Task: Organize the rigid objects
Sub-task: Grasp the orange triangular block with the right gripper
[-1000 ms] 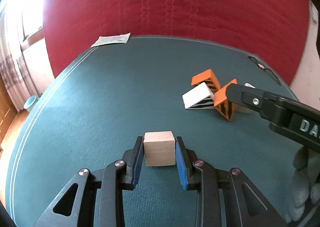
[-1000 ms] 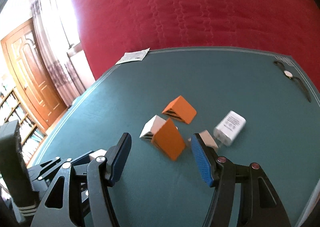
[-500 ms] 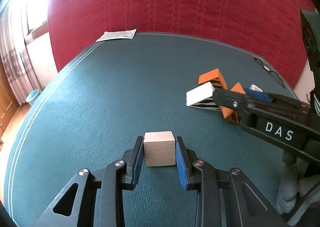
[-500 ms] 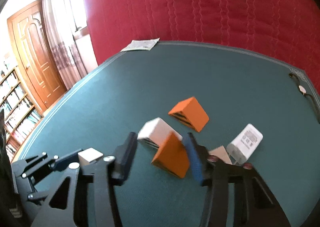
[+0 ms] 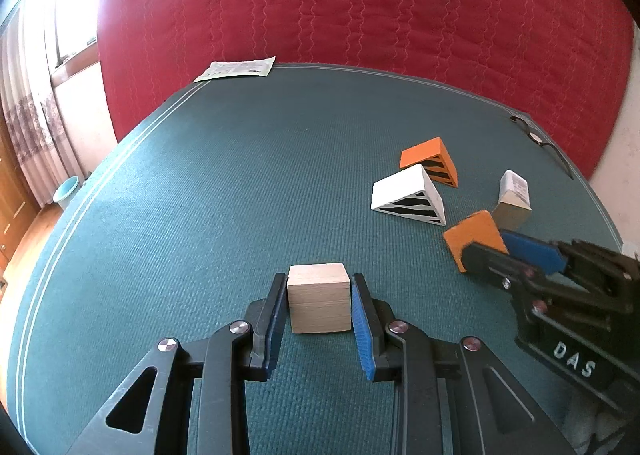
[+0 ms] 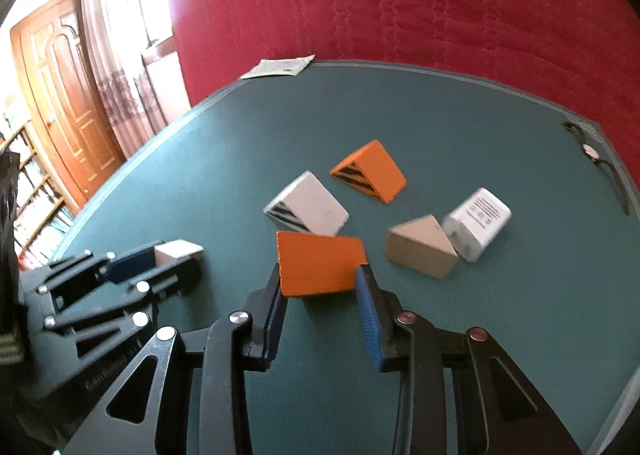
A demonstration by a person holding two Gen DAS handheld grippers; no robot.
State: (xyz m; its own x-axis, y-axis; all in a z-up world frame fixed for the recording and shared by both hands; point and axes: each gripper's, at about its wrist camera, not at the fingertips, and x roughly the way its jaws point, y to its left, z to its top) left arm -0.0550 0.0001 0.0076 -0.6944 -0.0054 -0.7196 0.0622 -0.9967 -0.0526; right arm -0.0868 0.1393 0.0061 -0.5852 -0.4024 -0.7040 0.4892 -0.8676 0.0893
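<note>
A pale wooden cube (image 5: 318, 301) rests on the green mat (image 5: 192, 195), and my left gripper (image 5: 319, 287) is shut on it. To its right, my right gripper (image 6: 320, 275) has its jaws closing on a plain orange wedge block (image 6: 320, 265), and both blue pads touch the block's sides. In the left wrist view the same orange block (image 5: 476, 235) shows at the tips of the right gripper (image 5: 494, 249). The left gripper (image 6: 160, 259) with its cube (image 6: 178, 251) appears at the left of the right wrist view.
Beyond the right gripper lie a white striped wedge (image 6: 312, 207), an orange striped wedge (image 6: 372, 171), a plain wooden wedge (image 6: 420, 247) and a white charger (image 6: 478, 217). A paper sheet (image 6: 280, 67) sits at the mat's far edge and a wristwatch (image 6: 592, 153) at the far right corner.
The right gripper's jaws have narrowed from wide apart onto the orange wedge block, which now lies tipped between the pads. The left gripper and its cube have not moved.
</note>
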